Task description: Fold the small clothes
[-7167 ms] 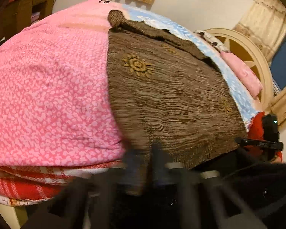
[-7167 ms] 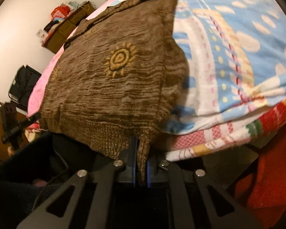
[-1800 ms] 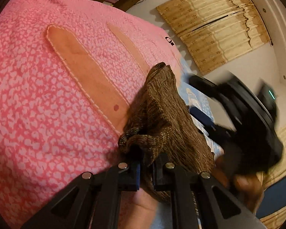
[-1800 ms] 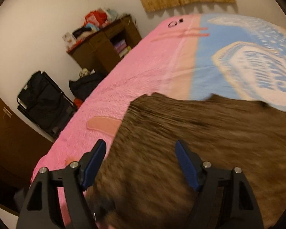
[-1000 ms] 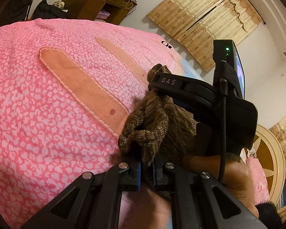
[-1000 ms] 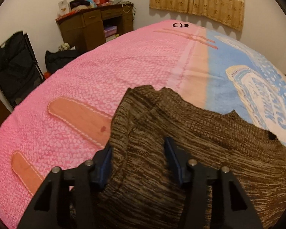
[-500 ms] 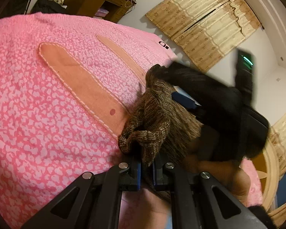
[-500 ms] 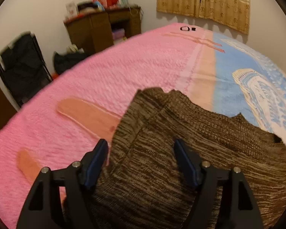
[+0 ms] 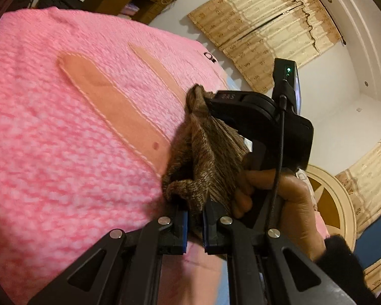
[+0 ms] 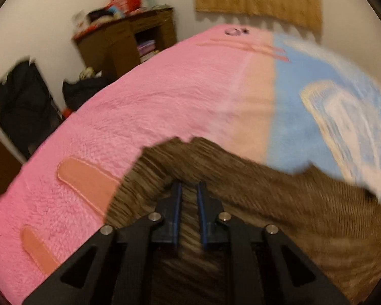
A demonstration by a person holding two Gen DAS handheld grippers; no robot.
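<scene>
A brown knitted sweater (image 9: 205, 152) lies bunched on the pink and blue bedspread (image 9: 63, 132). My left gripper (image 9: 195, 209) is shut on a bunched edge of it near the bed's surface. The sweater also shows in the right wrist view (image 10: 279, 198), spread wide over the bedspread (image 10: 165, 101). My right gripper (image 10: 189, 190) has its jaws closed to a narrow gap with a fold of the sweater's edge pinched between them. In the left wrist view the right gripper's black body (image 9: 261, 124) and the hand holding it sit just right of the sweater.
A brown wooden cabinet (image 10: 129, 40) with clutter on top stands by the far wall. A black folding chair (image 10: 22, 106) and a dark bag (image 10: 83, 89) stand beside the bed. Beige curtains (image 9: 261, 30) hang behind. A cream headboard (image 9: 330, 198) is at right.
My right gripper's jaws have closed from wide open onto the sweater's edge. The left gripper keeps its hold on the bunched edge in much the same place.
</scene>
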